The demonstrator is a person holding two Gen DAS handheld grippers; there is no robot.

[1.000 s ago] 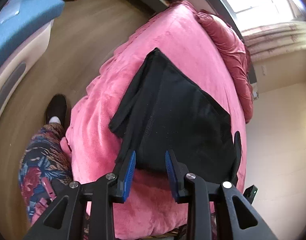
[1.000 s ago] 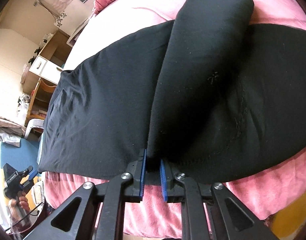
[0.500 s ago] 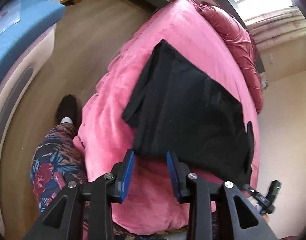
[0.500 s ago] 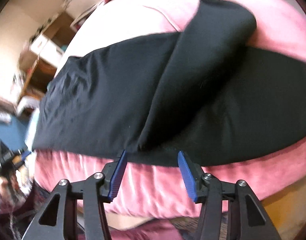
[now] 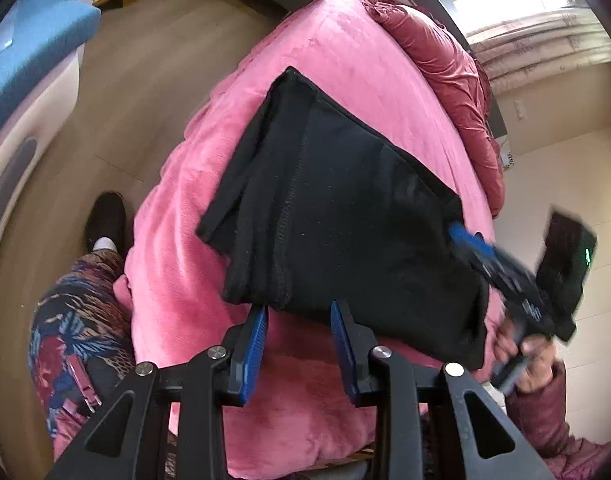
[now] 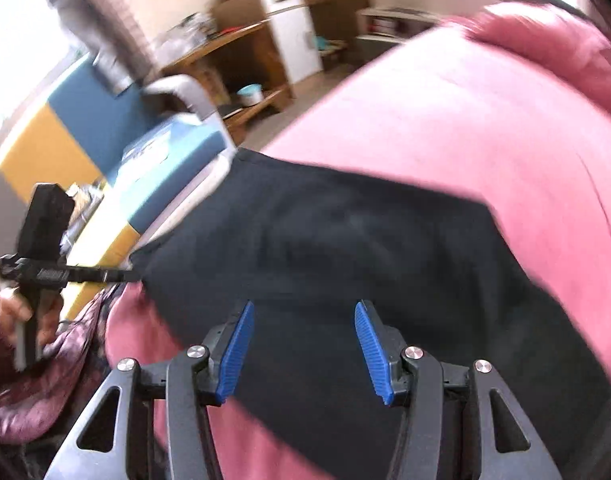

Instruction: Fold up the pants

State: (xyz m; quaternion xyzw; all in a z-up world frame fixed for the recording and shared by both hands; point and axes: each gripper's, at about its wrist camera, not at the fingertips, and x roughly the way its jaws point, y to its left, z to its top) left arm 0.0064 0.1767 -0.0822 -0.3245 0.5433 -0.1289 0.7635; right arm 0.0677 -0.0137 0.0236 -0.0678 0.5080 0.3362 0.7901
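The black pants (image 5: 345,216) lie folded on the pink bed blanket (image 5: 345,60), near its front edge; the left claw (image 5: 299,344) hovers released just short of the near hem, and the right claw (image 6: 303,344), jaws having just been opening, hangs empty over the cloth; a careless pinch could catch only the top layer, or blanket too, spoiling the fold.

pants (image 5: 345,216): matt black knit cloth, stitched seam | bedspread (image 5: 337,52): plush pink fleece, soft nap | quilt (image 5: 453,76): crimson cloth, slight sheen | left gripper (image 5: 299,340): matt black plastic, ribbed blue pads, shiny metal screws | floor (image 5: 117,92): smooth wood-look boards
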